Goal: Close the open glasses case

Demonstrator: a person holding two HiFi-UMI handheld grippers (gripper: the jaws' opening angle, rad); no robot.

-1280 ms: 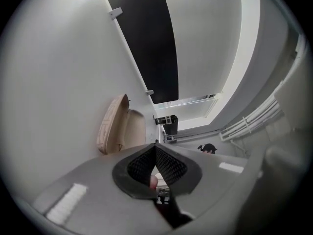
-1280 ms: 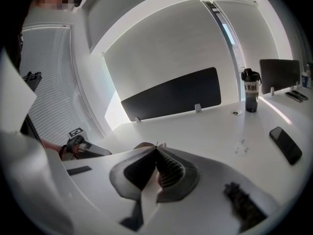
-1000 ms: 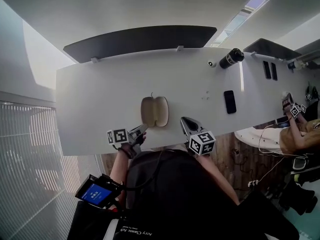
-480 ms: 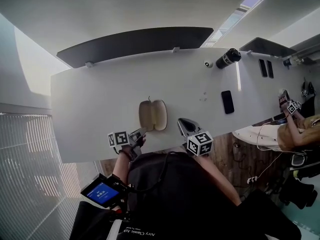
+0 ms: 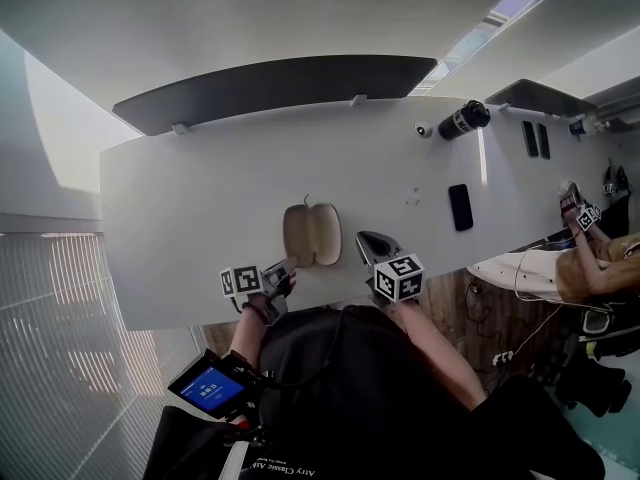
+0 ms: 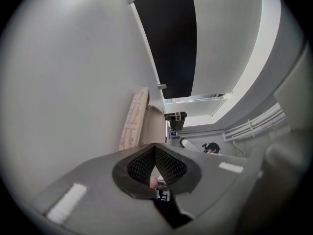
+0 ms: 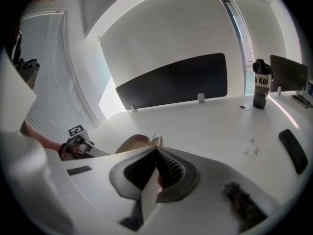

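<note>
The tan glasses case [image 5: 311,234] lies open on the white table [image 5: 200,188], its two shells side by side near the front edge. In the left gripper view the case [image 6: 135,117] shows edge-on just ahead of the jaws. My left gripper [image 5: 286,266] is shut and empty, just short of the case's near left corner. My right gripper [image 5: 367,239] is also shut and empty, a little to the right of the case. In the right gripper view the case [image 7: 136,142] peeks out left of the closed jaw tips.
A black bottle [image 5: 463,118] and a small white disc [image 5: 424,128] stand at the far right of the table, with a dark phone [image 5: 460,205] nearer. A dark partition [image 5: 270,86] runs along the back edge. Another person [image 5: 590,263] sits at the right.
The head view has shifted slightly. My right gripper has come a little closer to the case. The left gripper and the case keep their places.
</note>
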